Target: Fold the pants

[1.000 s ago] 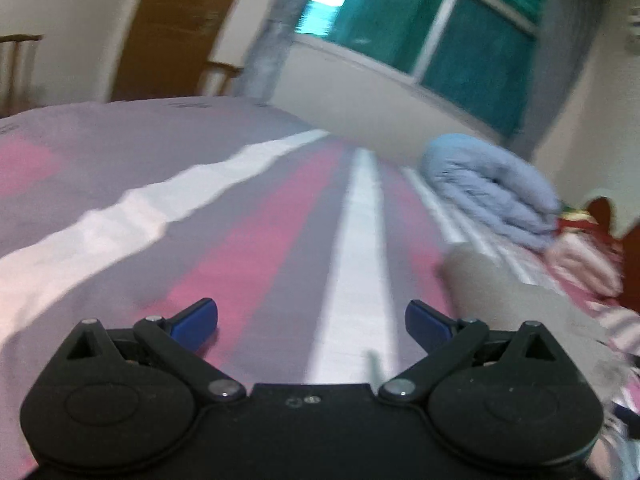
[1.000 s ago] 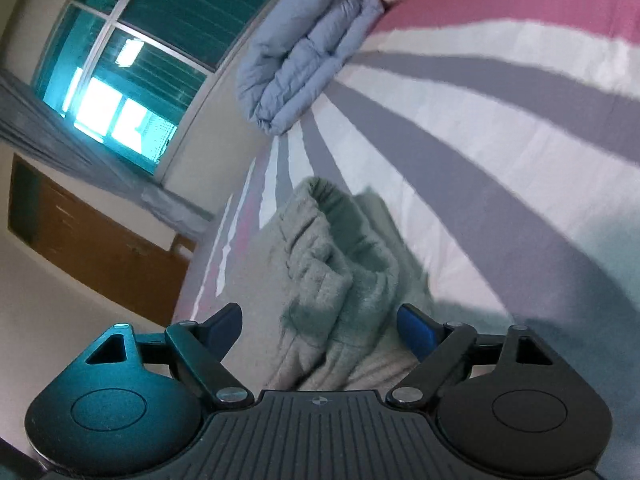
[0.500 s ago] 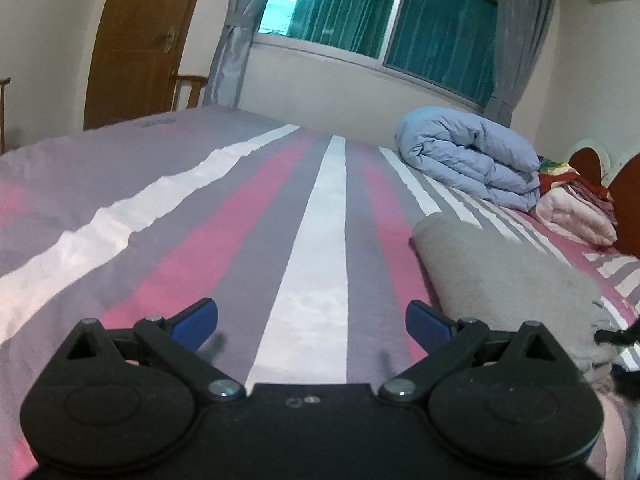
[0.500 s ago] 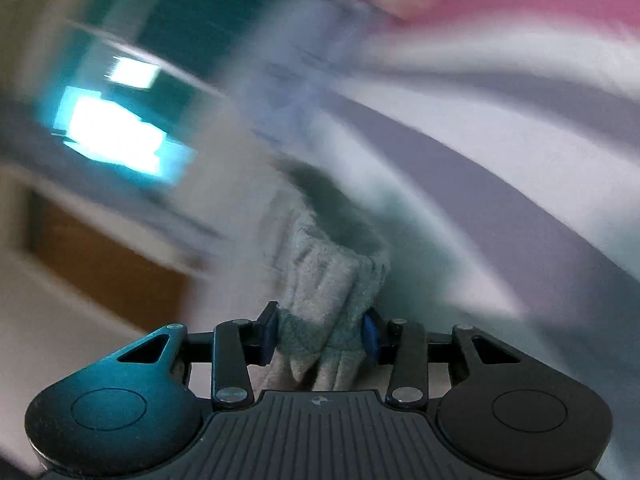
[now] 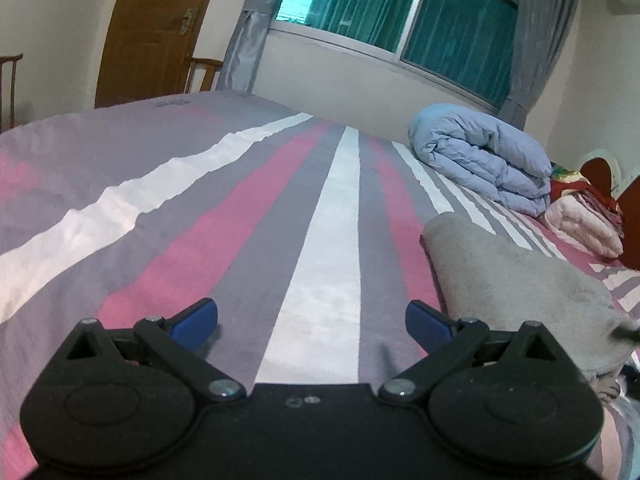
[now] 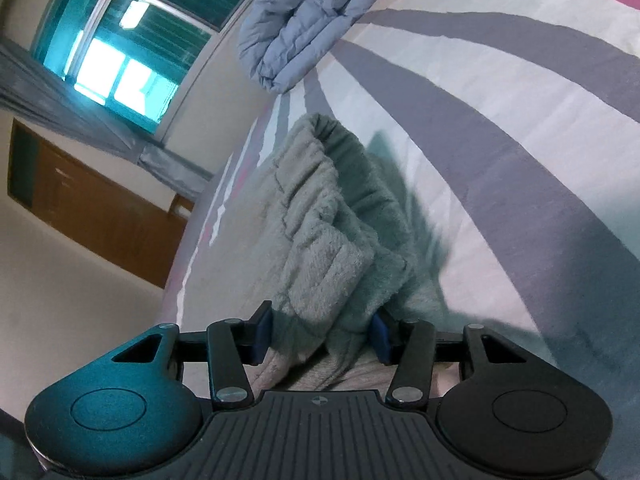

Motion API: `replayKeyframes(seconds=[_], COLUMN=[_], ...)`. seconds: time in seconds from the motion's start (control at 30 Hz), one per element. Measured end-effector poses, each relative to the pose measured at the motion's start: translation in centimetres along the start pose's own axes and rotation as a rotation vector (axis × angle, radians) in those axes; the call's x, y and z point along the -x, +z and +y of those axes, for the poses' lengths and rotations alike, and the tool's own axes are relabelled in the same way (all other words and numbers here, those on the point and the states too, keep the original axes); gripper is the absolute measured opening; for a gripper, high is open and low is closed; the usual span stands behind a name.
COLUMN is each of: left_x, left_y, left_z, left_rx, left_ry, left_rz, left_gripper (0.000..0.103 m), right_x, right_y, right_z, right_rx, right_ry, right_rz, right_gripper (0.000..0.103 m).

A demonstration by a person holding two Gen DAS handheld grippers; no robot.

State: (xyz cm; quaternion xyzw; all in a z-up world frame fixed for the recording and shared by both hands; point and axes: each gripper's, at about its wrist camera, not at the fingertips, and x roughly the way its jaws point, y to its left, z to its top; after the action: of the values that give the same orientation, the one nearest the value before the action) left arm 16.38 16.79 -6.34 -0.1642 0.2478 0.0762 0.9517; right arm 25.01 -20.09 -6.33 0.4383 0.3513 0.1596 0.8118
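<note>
Gripping a bunched fold of the grey fleece pants (image 6: 320,240), my right gripper (image 6: 322,334) has its two blue pads pressed against the fabric from either side; its jaws have just been closing and then eased a little wider, with the cloth between them throughout. The pants lie crumpled on the striped bedsheet (image 6: 500,92), their gathered, elasticated opening turned away from me toward the folded blue duvet (image 6: 308,28) at the far edge of the bed. My left gripper (image 5: 312,320) hangs above bare sheet with its jaws spread wide and nothing between them; in its view the pants (image 5: 512,280) form a smooth grey mound just to the right of its right finger, apart from it. Beyond, the blue duvet (image 5: 480,160) sits below the window (image 5: 400,20), a pink folded blanket (image 5: 580,224) lies beside it, and a wooden door (image 5: 160,28) stands at the left.
</note>
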Motion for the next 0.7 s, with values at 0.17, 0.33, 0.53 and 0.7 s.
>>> replayKeyframes(seconds=[0.17, 0.33, 0.53, 0.7], left_x=[-0.4, -0.4, 0.0, -0.2], left_y=[0.2, 0.2, 0.0, -0.4], left_z=[0.3, 0.4, 0.3, -1.3], left_rx=[0.022, 0.029, 0.032, -0.012], left_ry=[0.001, 0.004, -0.045, -0.041], left_rz=[0.010, 0.014, 0.003, 0.008], left_gripper=[0.094, 0.094, 0.094, 0.094], right_x=[-0.8, -0.5, 1.2, 1.1], right_y=[-0.5, -0.8, -1.3, -0.8], right_z=[0.2, -0.1, -0.2, 0.9], right_rx=[-0.006, 0.022, 0.027, 0.016], right_ry=[-0.028, -0.040, -0.021, -0.015], right_rz=[0.024, 0.050, 0.035, 0.010], right_gripper=[0.040, 0.041, 0.048, 0.070])
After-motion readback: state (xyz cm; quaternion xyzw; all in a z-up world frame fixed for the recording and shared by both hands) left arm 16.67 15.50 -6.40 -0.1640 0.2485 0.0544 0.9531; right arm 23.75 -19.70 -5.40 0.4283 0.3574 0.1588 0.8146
